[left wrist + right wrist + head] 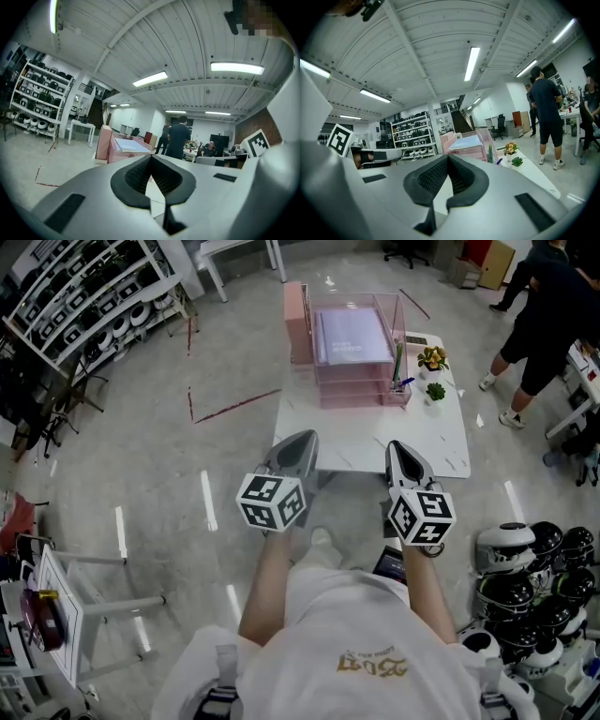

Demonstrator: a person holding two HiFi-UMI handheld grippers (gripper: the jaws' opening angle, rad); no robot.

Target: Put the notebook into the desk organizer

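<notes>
While the left hand-held gripper point(304, 437) and the right hand-held gripper point(399, 446) hang shut and empty at centre frame, the notebook point(352, 336) already lies in the desk organizer point(295, 324) on the table point(375, 442), upper centre, so placing seems done and nothing needs grasping next.

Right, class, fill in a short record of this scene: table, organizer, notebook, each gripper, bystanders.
table: white, in front of the person
desk organizer: pink stacked trays at the table's far end
notebook: pale purple, lying flat in the top tray
potted plants: two, right of the organizer
left gripper: shut, empty
right gripper: shut, empty
bystander: standing at far right
</notes>
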